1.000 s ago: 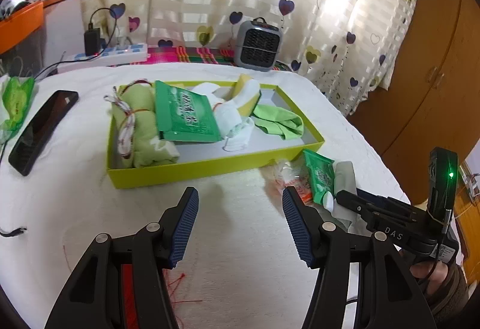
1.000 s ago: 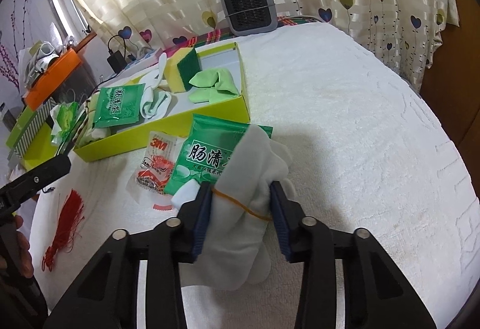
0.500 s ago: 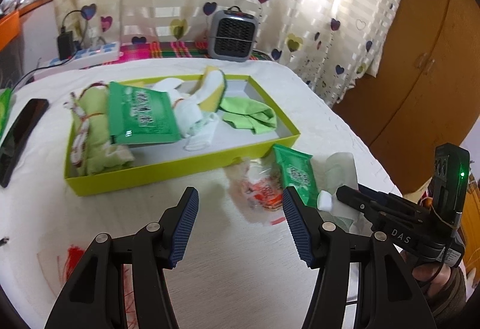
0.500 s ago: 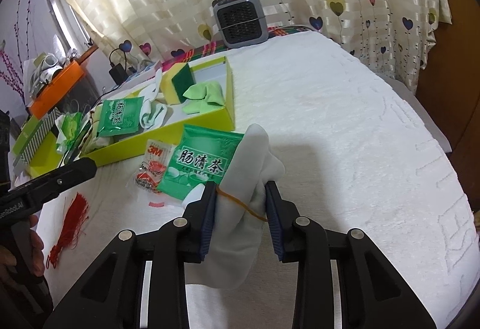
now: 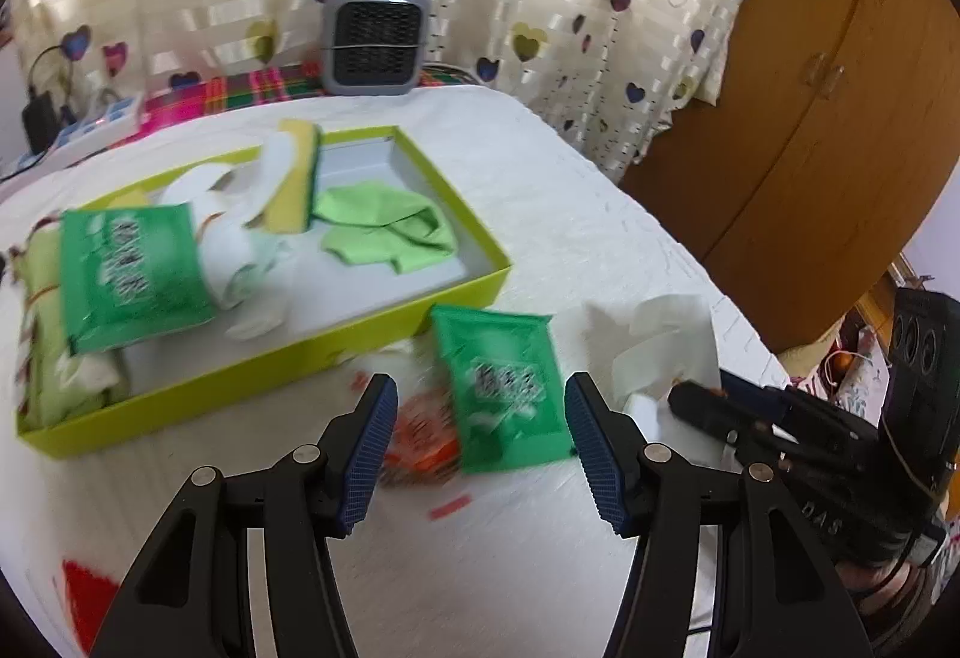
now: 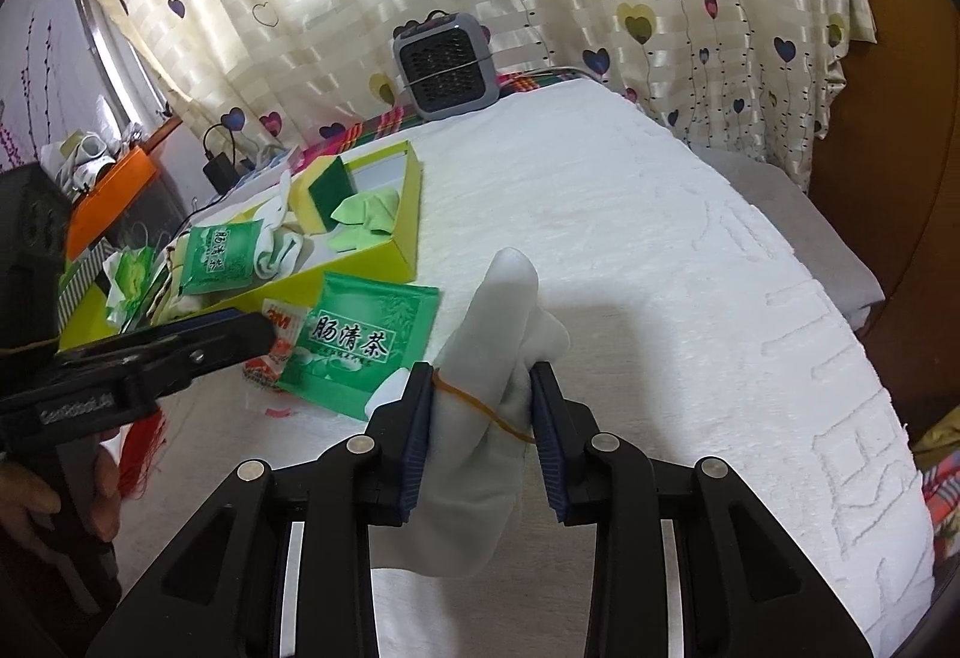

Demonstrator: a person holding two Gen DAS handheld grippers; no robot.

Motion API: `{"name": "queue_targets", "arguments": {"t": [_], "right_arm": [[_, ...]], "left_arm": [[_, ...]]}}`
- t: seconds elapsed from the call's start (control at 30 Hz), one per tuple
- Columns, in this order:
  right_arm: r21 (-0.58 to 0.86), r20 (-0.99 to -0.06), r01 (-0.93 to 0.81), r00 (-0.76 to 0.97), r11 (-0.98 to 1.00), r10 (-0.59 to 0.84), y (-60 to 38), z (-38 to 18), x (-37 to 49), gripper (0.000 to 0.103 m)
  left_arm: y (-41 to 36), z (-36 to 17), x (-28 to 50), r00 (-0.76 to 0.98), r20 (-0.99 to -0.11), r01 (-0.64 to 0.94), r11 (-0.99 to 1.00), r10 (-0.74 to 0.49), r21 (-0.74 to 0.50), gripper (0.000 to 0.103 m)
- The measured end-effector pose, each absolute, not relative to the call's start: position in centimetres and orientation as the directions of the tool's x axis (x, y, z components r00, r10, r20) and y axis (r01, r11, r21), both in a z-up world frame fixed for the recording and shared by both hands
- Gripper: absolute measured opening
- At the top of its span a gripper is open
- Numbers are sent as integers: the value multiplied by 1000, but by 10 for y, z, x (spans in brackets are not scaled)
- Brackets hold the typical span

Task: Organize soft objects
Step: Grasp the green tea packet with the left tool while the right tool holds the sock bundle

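Over on the left wrist cam, the left gripper (image 5: 477, 433) is sliding in toward the green tea packet (image 5: 501, 394) beside the yellow-green box (image 5: 474, 292), jaws wide and empty, so that's probably the next pickup. On the right wrist cam, the right gripper (image 6: 480, 418) is squeezing the grey sock bundle (image 6: 492, 358) tighter, lifting it off the white bedspread (image 6: 690, 268), likely box-bound.

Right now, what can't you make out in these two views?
- Print on the green packet outside the box: motion-blurred in the left wrist view.
- Lower end of the grey sock bundle: hidden behind the right tool in the right wrist view.
- Red threads: cut off by the left view's edge.
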State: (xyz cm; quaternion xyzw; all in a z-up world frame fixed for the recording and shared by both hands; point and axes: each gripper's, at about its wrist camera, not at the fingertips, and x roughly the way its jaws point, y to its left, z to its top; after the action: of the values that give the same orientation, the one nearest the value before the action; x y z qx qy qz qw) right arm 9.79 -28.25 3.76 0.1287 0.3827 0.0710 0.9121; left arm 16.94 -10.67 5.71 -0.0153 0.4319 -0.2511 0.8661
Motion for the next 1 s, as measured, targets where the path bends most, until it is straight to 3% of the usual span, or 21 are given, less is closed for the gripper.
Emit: {"name": "queue_targets", "arguments": {"t": [0.57, 0.77, 0.83, 1.0], "right_arm": [[300, -694, -25, 680, 954, 236, -292, 28, 100, 33], [303, -700, -25, 673, 953, 240, -293, 25, 101, 33], [303, -701, -27, 671, 953, 242, -293, 24, 102, 33], [305, -701, -28, 670, 952, 244, -293, 24, 102, 33]], "left_arm": [[-136, 34, 196, 429, -787, 422, 869, -442, -258, 57], [-141, 36, 192, 425, -779, 434, 859, -461, -271, 52], [-143, 35, 191, 419, -777, 437, 855, -469, -280, 43], [-151, 33, 192, 417, -783, 442, 856, -461, -268, 43]]}}
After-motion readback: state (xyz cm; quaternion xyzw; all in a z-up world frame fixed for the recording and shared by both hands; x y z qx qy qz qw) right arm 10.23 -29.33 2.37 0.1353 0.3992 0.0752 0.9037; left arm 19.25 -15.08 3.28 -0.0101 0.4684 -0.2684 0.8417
